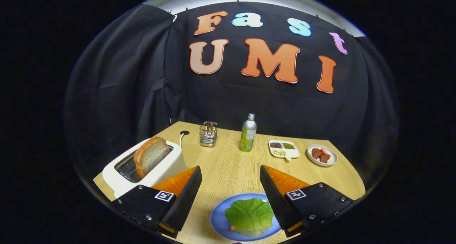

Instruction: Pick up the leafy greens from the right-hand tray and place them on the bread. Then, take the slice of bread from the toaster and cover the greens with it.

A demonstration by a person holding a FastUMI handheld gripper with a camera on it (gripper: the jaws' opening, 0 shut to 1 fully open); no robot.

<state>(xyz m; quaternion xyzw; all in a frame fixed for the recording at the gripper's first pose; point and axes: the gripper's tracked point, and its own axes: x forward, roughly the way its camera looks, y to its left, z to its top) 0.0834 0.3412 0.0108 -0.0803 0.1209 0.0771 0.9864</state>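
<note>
The gripper (231,187) hangs above the light wooden table (228,165) with its jaws spread wide and nothing between them, two black ribbed fingers (187,197) backed in orange standing well apart. Between them lies the round blue plate (218,215), and on it the crinkled green lettuce leaf (249,215) covers most of a bread slice, of which only a pale edge peeks out underneath. So the greens part looks finished, which likely explains the empty, open jaws: they are free for the second slice.

That slice of brown-crusted white bread (151,155) stands tilted in the slot of the white toaster (162,169), beyond the left finger and rising well above the slot, so its crust is easy to pinch from above. Fetching it calls for a swing left and a grip across the slice's thin faces, gentle enough not to crush it.

Farther back sit a wire cutlery holder (208,133), a green bottle with a silver cap (248,133), a white divided tray of seeds (284,149) and a small white dish of red meat pieces (322,155), all well clear of the path to the toaster.
</note>
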